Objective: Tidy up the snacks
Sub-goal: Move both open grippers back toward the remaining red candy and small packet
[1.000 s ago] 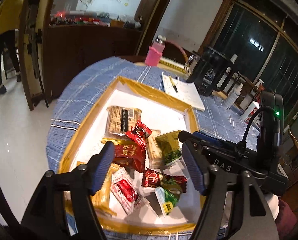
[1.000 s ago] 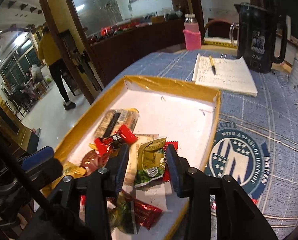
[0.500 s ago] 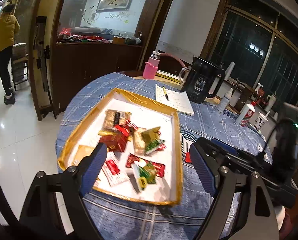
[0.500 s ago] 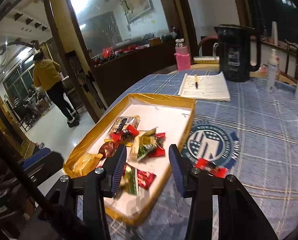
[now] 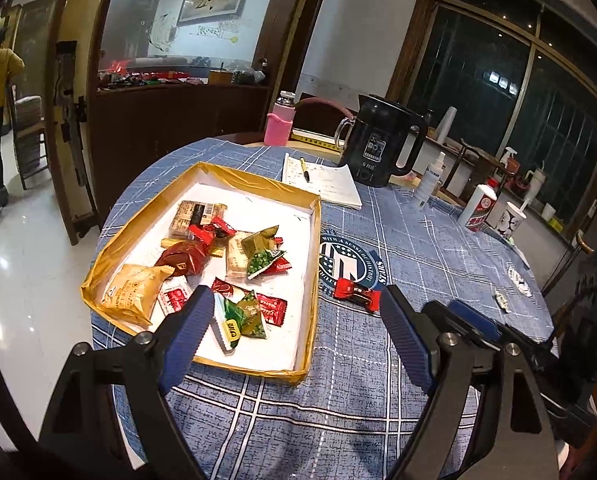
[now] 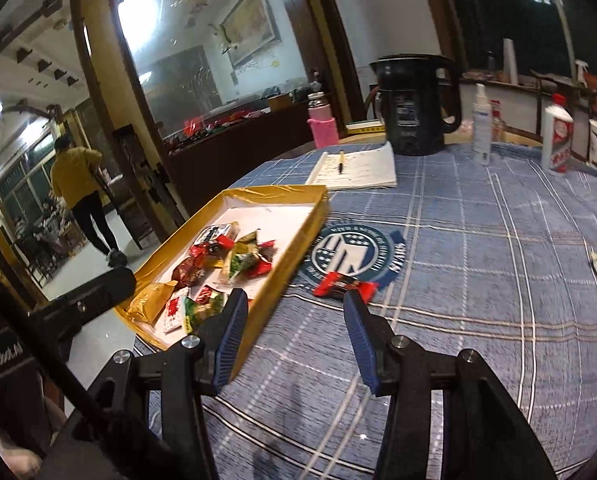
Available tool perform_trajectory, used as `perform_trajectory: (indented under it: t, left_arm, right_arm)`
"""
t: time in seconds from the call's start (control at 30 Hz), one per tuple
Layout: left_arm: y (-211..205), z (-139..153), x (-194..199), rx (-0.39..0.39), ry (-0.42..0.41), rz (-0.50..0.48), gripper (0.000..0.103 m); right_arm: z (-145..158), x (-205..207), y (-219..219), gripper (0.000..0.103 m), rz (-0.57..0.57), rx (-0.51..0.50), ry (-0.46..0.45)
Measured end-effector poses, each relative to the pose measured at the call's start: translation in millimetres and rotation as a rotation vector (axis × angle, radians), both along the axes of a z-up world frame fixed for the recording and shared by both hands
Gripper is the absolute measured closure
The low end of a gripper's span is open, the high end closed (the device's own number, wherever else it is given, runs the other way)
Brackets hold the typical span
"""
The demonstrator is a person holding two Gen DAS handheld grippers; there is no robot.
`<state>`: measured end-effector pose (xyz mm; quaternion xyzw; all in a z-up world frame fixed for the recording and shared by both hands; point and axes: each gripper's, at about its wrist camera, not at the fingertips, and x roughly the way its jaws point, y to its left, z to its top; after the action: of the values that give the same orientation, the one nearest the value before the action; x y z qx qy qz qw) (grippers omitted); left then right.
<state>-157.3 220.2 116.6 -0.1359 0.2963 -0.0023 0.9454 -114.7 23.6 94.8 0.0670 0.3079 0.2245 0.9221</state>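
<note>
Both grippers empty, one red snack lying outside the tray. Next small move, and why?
Probably ease the right gripper forward and down over the red snack on the tablecloth. Its jaws, just opened wider, hold nothing, that wrapper lies just ahead of them, and every other snack visible sits in the gold-rimmed tray.

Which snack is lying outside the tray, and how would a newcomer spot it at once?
Start at the gold-edged tray on the blue checked tablecloth. Just off its right side, a round navy-and-white emblem is printed on the cloth. The red-and-black wrapped candy lies at that emblem's near edge, the only red snack on bare cloth rather than in the tray.
</note>
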Motion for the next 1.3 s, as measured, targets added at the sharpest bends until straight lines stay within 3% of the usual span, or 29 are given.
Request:
perform_trajectory:
  t: [0.47, 0.77, 0.93, 1.1, 1.3]
  left_arm:
    - [-51.8, -2.8, 32.6, 0.118, 0.017, 0.067, 0.018]
    - [-65.5, -15.7, 48.2, 0.175, 0.061, 0.084, 0.018]
    - [-56.5, -9.7, 31.2, 0.183, 0.038, 0.084, 0.018]
    - [-35.3, -1.0, 6.4, 0.137, 0.014, 0.101, 0.018]
    - [-2.8, 10.7, -39.9, 0.086, -0.044, 0.131, 0.018]
  right_arm:
    - [-24.8, 12.4, -70.6, 0.052, -0.049, 0.135, 0.018]
    - [-33.5, 19.8, -79.2, 0.052, -0.043, 0.192, 0.069]
    - [-39.6, 21.4, -78.4, 0.052, -0.090, 0.159, 0.068]
    - [-38.2, 18.4, -74.1, 0.052, -0.124, 0.112, 0.008]
    - [-8.4, -10.5, -45.0, 0.052, -0.111, -0.005, -0.052]
